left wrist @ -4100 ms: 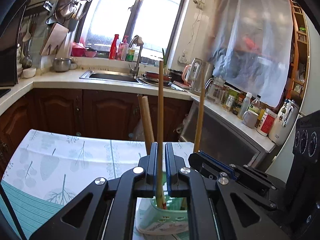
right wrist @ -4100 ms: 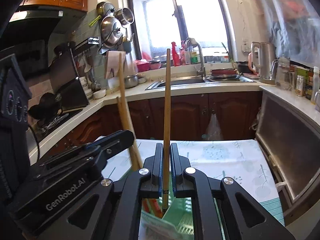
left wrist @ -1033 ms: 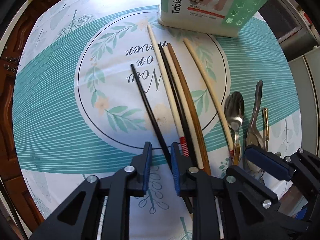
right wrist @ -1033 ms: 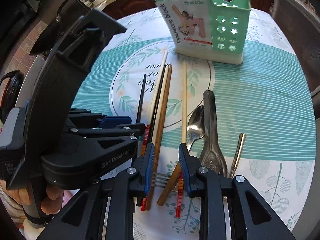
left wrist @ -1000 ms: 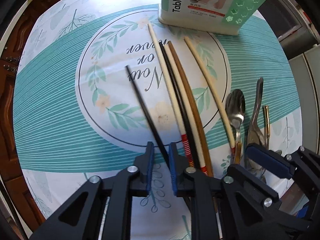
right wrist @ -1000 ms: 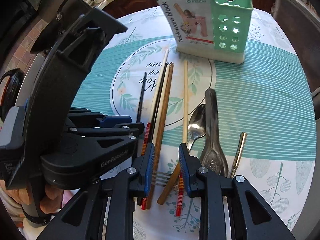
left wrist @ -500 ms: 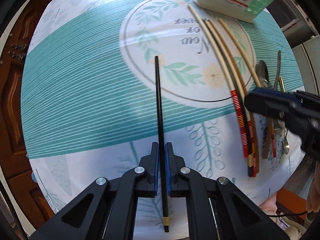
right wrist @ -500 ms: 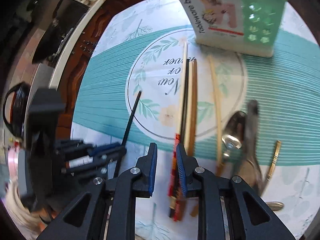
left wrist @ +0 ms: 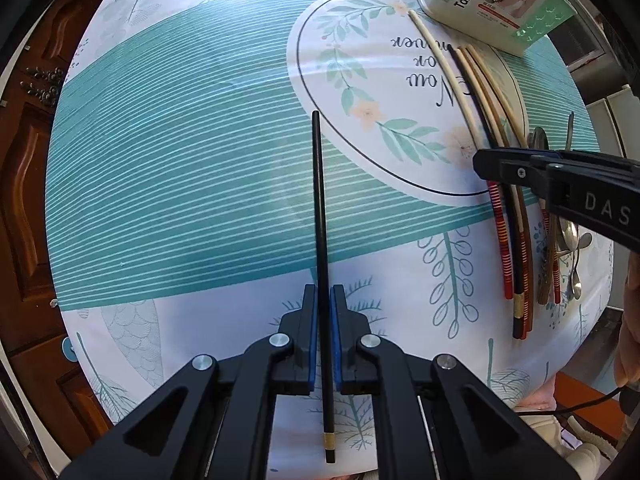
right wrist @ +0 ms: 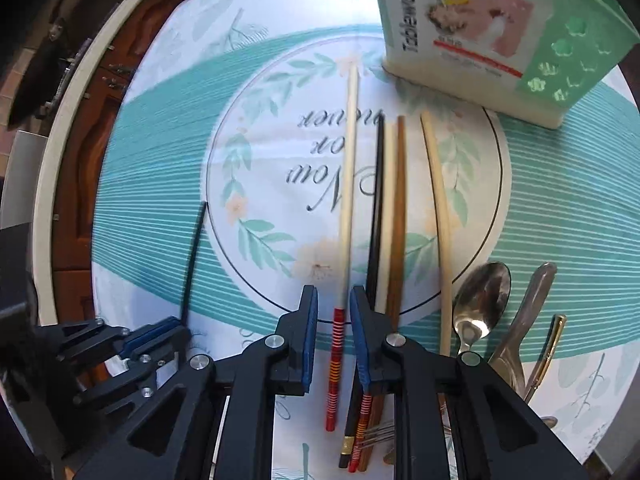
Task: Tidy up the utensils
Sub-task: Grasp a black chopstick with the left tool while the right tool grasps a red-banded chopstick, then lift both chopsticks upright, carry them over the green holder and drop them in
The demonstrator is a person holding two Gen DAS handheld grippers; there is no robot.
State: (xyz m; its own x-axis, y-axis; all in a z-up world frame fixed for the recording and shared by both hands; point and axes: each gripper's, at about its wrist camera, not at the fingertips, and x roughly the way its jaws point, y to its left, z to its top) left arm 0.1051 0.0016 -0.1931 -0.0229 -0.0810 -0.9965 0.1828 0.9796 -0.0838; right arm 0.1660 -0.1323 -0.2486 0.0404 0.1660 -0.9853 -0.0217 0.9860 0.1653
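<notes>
My left gripper point(left wrist: 323, 300) is shut on a black chopstick point(left wrist: 320, 200) and holds it above the tablecloth, left of the others; it also shows in the right wrist view point(right wrist: 192, 256). My right gripper point(right wrist: 333, 300) is open, its jaws on either side of a cream chopstick with a red-striped end point(right wrist: 347, 184). Beside it lie a black chopstick point(right wrist: 375, 208), a brown one point(right wrist: 398, 208) and a pale one point(right wrist: 438, 208). The green tableware holder point(right wrist: 480, 28) stands beyond them.
A spoon point(right wrist: 480, 296), a steel ladle-like utensil point(right wrist: 524, 320) and a gold-tipped handle point(right wrist: 548, 352) lie at the right. A fork's tines point(right wrist: 378, 440) show under the chopstick ends. The round table's edge point(left wrist: 100, 380) is near; wooden cabinets point(left wrist: 24, 160) stand left.
My left gripper closed on the black chopstick and carried it left, away from the row. My right gripper moved down over the cream red-striped chopstick, jaws still open.
</notes>
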